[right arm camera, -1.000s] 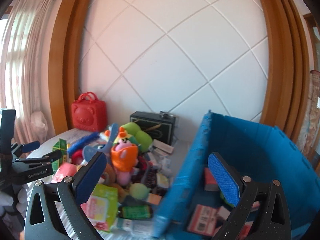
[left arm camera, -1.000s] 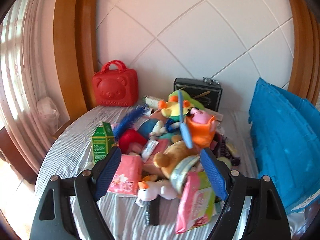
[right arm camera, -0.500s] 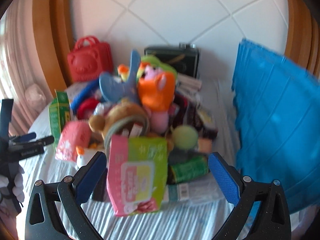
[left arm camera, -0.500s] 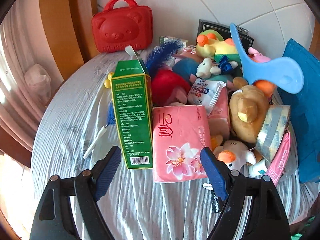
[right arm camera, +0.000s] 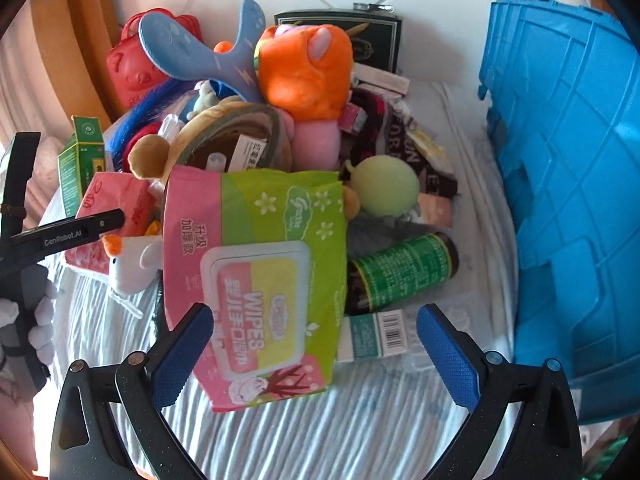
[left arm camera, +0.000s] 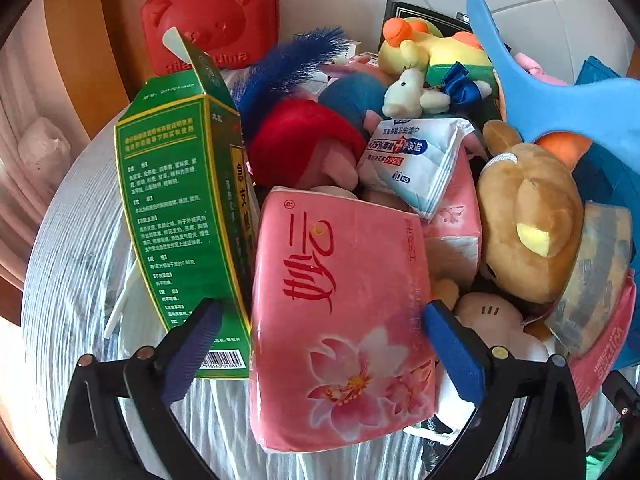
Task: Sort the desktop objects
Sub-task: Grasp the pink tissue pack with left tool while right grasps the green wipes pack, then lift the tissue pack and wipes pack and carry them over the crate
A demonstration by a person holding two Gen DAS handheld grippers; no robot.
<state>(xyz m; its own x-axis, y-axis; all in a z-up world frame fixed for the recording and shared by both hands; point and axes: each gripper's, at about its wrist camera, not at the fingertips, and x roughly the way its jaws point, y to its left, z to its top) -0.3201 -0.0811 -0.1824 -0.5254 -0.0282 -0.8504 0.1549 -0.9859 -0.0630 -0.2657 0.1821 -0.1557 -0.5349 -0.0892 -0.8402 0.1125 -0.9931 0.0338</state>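
Both have closed in on the heap within the last second; the left gripper (left arm camera: pixel 320 344), jaws wide and empty, now straddles the pink flower-printed tissue pack (left arm camera: pixel 340 320); the right gripper (right arm camera: pixel 312 356), equally wide and empty, frames the green-and-pink wipes packet (right arm camera: pixel 260 272); grasping likely comes next, then the blue plastic crate (right arm camera: pixel 568 184).

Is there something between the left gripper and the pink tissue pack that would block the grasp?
Nothing visible does. The left gripper is open with the pink tissue pack directly between its fingers. The green box stands right beside the pack, in front of the left-hand finger, so it may get caught in the closing.
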